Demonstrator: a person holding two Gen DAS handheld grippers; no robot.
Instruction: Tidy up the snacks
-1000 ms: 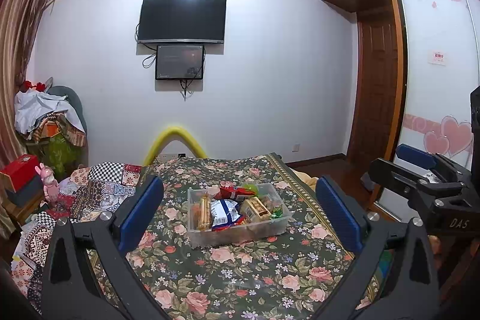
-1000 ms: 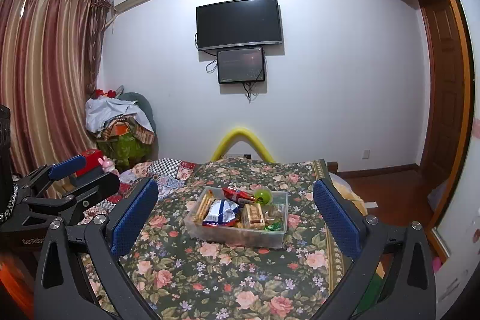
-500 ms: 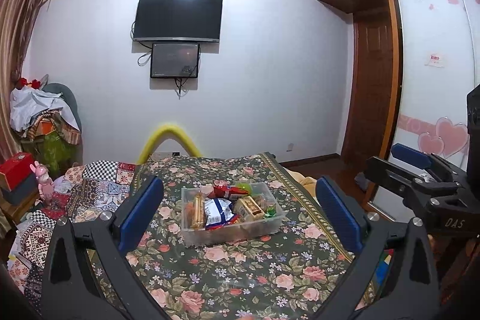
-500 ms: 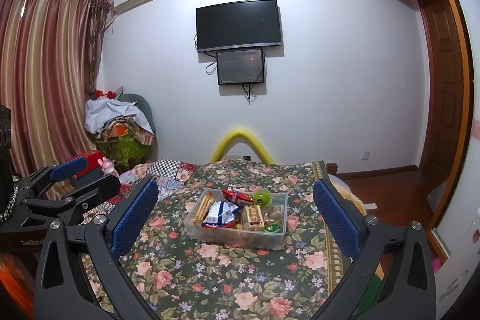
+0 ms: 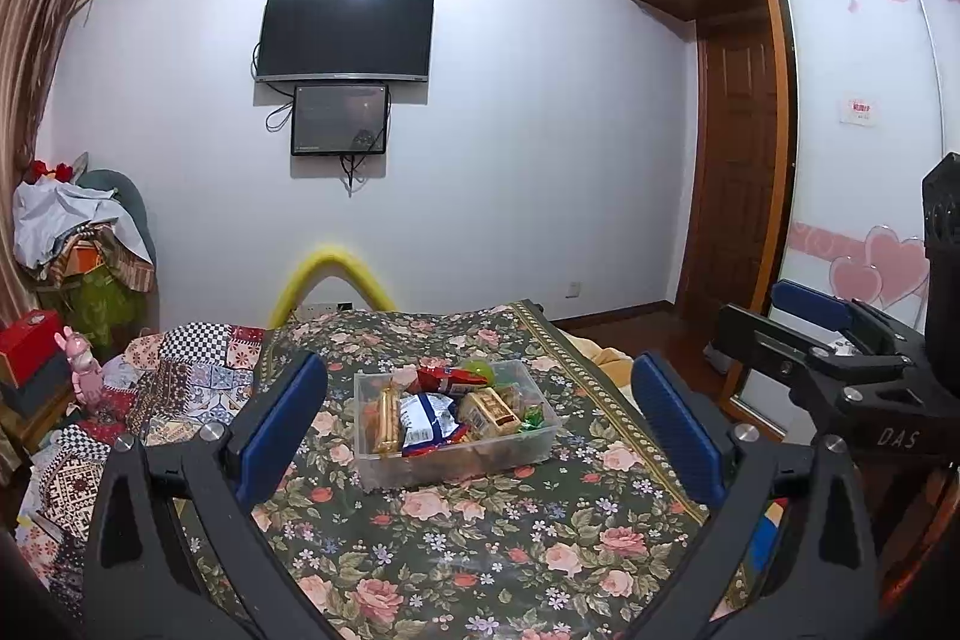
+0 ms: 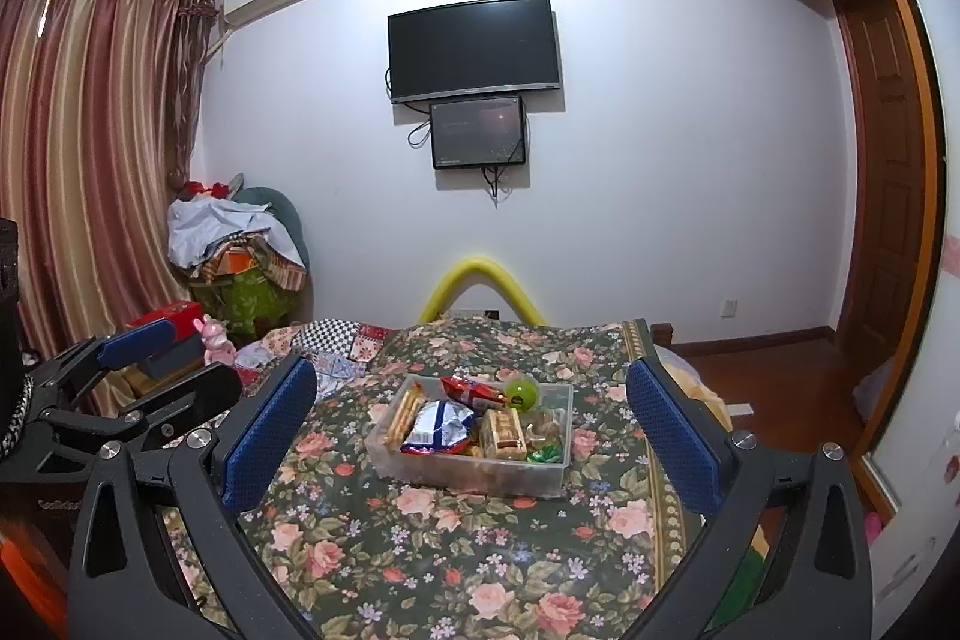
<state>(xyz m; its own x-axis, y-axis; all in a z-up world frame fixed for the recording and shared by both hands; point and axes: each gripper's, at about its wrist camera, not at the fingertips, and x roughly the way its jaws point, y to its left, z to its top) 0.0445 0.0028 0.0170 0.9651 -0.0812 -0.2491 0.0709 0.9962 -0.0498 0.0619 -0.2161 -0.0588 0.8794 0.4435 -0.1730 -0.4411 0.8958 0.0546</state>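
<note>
- Since nothing's grabbed yet, my left gripper [image 5: 480, 424] has its jaws spread wide and empty, blue pads at lower left and lower right of its view, framing the bin.
- Same with my right gripper [image 6: 471, 421]: jaws wide apart, nothing between them, held well back from the bed.
- The clear plastic bin [image 5: 456, 460] sits centre frame in both views, flat on the floral bedspread [image 5: 468, 550], and the snacks are already piled inside it.
- In there: a blue-and-white bag [image 6: 441, 427] in the middle, a long biscuit pack [image 6: 403, 409] along the left wall, a red packet [image 6: 471, 391] toward the back, a green ball-looking thing [image 6: 521, 393] at the back right, a tan boxy pack [image 6: 504, 433] right of centre.
- My guess is both hands are hanging back, open, to size things up before picking anything, or it's basically sorted already. Can't tell which.
- Further out: TV [image 5: 345, 34] upper centre on the wall, curtains [image 6: 90, 148] far left in the right view.
</note>
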